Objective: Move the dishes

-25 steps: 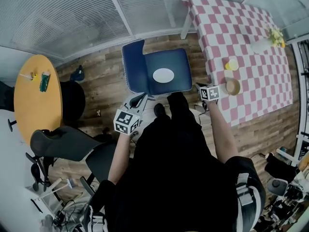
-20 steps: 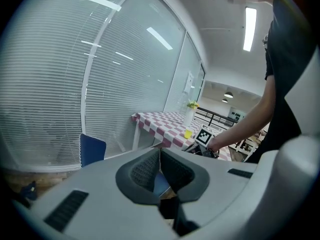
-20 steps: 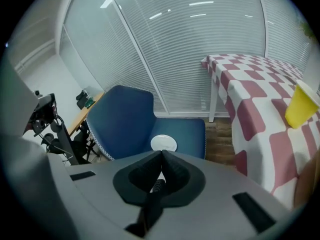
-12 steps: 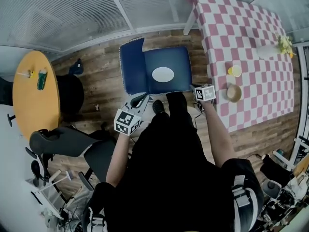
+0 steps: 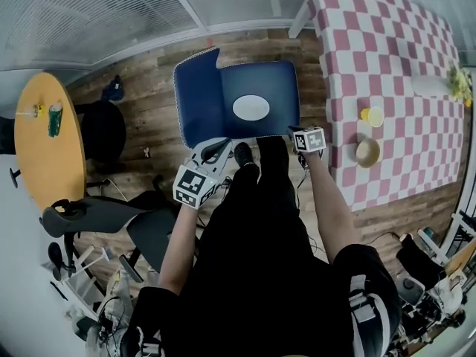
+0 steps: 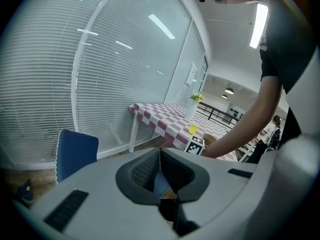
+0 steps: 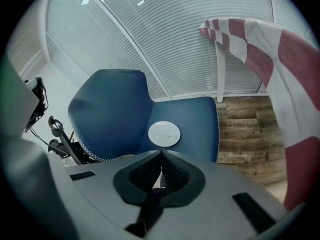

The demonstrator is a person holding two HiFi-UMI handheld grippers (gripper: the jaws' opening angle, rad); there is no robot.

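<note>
The white plate [image 5: 251, 107] lies flat in the middle of the blue chair's [image 5: 195, 95] seat, at 12 o'clock from you. Your right gripper [image 5: 294, 133] hangs at the seat's front edge, at 4 o'clock from the plate. It is tipped steeply down, and its fingers [image 7: 146, 175] are pressed together on nothing. Your left gripper [image 5: 220, 147] sits off the seat's front corner, at 7 o'clock from the plate. It slopes gently down, and its fingers [image 6: 143, 170] are likewise closed and empty. Both your forearms reach forward. Each gripper carries a cube [image 5: 195, 187] of black-and-white square markers.

A tan bowl [image 5: 367, 152] and a yellow cup [image 5: 374, 115] stand near each other on the red-and-white checked tabletop [image 5: 401, 43] at 3 o'clock. The floor [image 5: 156, 117] is wood plank, and white blinds [image 5: 89, 13] run along 11 o'clock. A round yellow table [image 5: 44, 155] stands at 9 o'clock.
</note>
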